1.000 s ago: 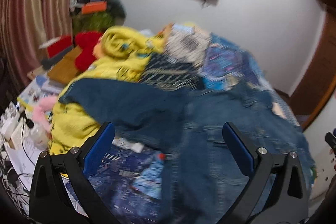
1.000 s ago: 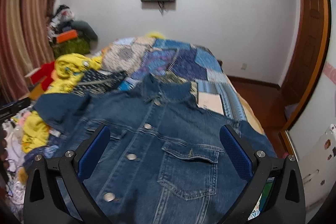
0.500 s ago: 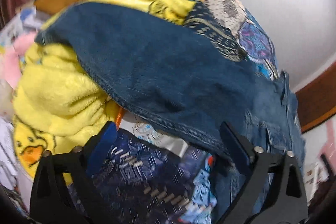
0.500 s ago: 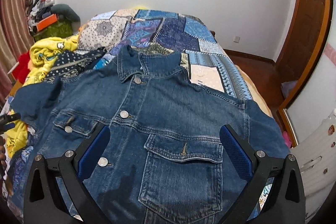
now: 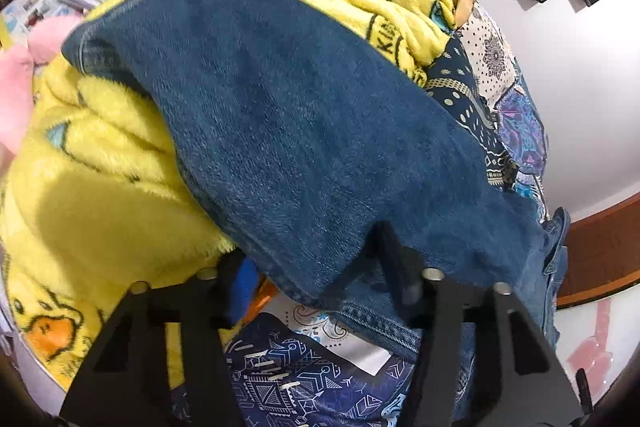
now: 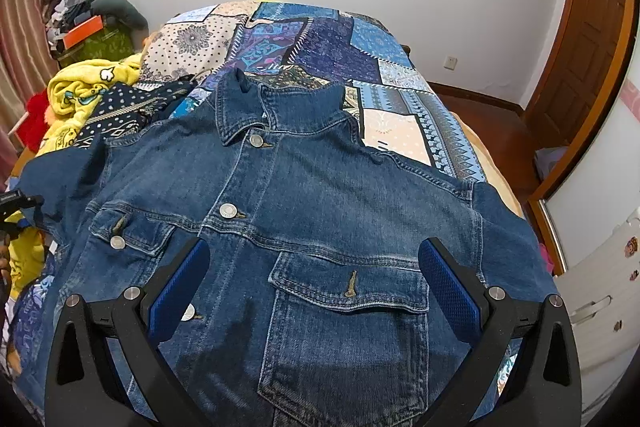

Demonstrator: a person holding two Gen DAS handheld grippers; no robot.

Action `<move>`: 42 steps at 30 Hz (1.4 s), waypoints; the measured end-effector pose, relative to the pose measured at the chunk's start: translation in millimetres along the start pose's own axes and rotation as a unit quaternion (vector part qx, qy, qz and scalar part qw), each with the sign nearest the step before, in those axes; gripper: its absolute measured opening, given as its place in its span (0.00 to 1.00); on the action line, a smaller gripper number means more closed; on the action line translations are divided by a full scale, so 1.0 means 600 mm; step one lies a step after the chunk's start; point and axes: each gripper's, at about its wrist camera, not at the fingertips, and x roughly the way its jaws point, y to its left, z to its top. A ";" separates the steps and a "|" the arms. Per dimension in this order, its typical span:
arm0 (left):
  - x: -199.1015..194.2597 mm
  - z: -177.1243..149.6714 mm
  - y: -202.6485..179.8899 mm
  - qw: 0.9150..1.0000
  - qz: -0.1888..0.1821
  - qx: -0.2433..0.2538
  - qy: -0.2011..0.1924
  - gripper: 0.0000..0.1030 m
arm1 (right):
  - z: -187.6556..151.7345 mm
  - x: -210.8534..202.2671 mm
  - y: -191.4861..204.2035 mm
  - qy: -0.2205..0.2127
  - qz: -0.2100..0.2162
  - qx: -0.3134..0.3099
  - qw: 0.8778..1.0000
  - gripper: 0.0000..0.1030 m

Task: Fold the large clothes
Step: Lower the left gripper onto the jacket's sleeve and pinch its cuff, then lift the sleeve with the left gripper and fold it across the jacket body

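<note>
denim jacket [image 6: 320, 211] lying buttoned on bed [image 6: 328, 39] | left gripper [image 5: 316, 267] straddling sleeve [image 5: 304, 131] hem, closure unclear | right gripper [image 6: 314, 283] hovering wide at 6 o'clock | heavy, stiff denim: pinching seams

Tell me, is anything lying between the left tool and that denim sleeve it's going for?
Nothing visible. The left tool is already at the jacket sleeve, its fingers straddling the sleeve's lower edge. The yellow blanket lies under and beside the sleeve, not in the way.
</note>
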 end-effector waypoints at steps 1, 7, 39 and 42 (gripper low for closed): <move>-0.005 0.001 -0.005 1.000 0.007 0.005 -0.004 0.39 | 0.000 -0.002 0.000 -0.001 0.002 0.000 1.000 1.00; -0.073 0.003 -0.076 0.994 0.053 0.079 -0.062 0.19 | -0.001 -0.020 -0.004 -0.011 0.014 0.010 1.000 1.00; 0.015 -0.349 -0.604 0.893 -0.052 0.446 0.009 0.06 | -0.042 -0.072 -0.080 -0.028 0.027 0.020 0.999 1.00; 0.030 -0.372 -0.590 0.892 -0.056 0.446 0.046 0.06 | -0.050 -0.070 -0.091 -0.022 0.025 0.029 0.999 1.00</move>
